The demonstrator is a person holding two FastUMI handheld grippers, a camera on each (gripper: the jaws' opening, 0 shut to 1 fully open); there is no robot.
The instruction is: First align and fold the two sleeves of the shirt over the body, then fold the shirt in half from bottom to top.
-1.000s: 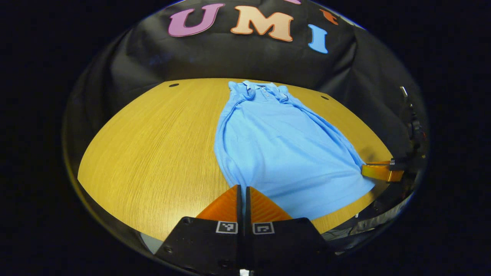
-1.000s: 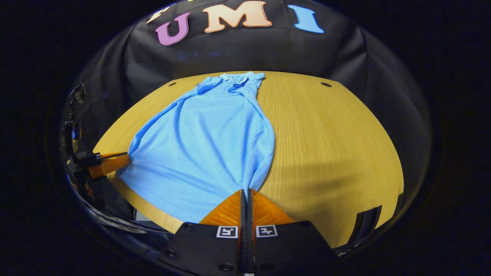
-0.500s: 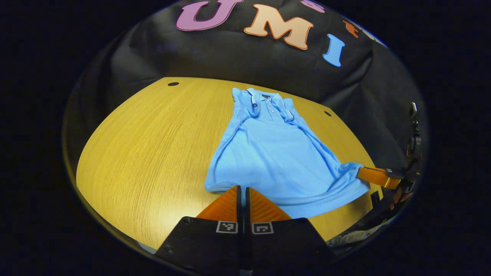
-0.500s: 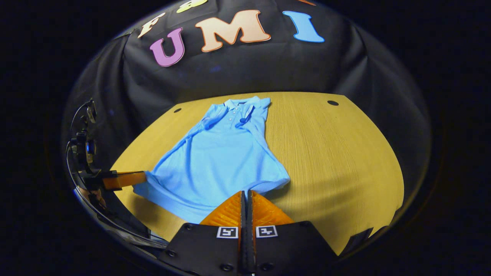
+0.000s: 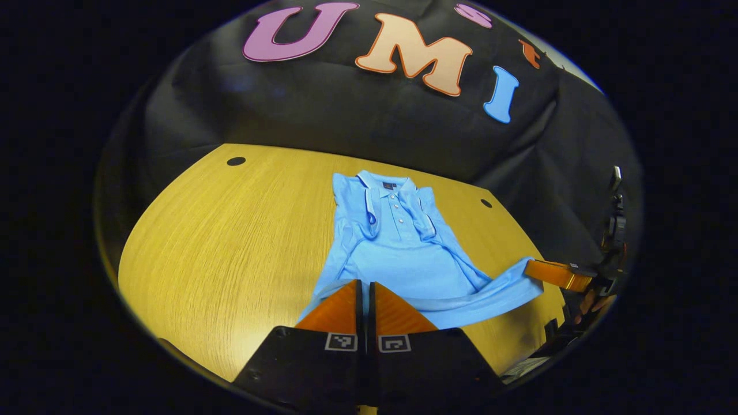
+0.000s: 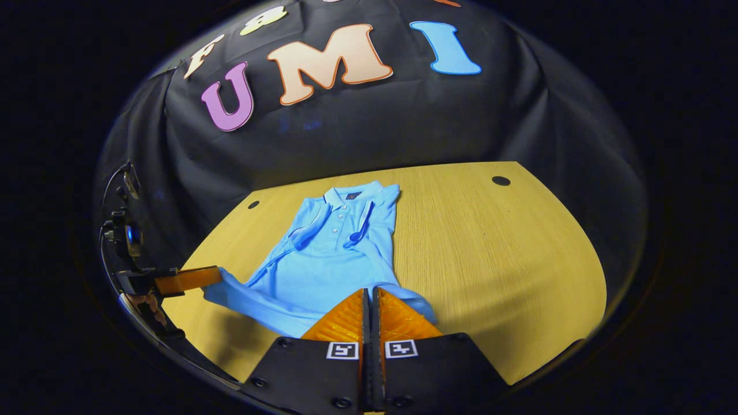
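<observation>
Left gripper view: the left gripper (image 5: 363,288) pinches the hem of the light blue polo shirt (image 5: 398,253) at 6 o'clock, its fingers together on the cloth; the right gripper (image 5: 533,270) at 3 o'clock holds the other hem corner above the round wooden table (image 5: 219,242).

Right gripper view: the right gripper's fingers are clamped on the hem at 6 o'clock; the shirt's collar lies toward 12, and the left gripper is at 9.

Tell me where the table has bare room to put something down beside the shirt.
Bare wood lies on both sides of the shirt: the table between its left edge and the small hole, and a broad stretch off its other side. The near edge is crowded, with both tongs holding the lifted hem.
</observation>
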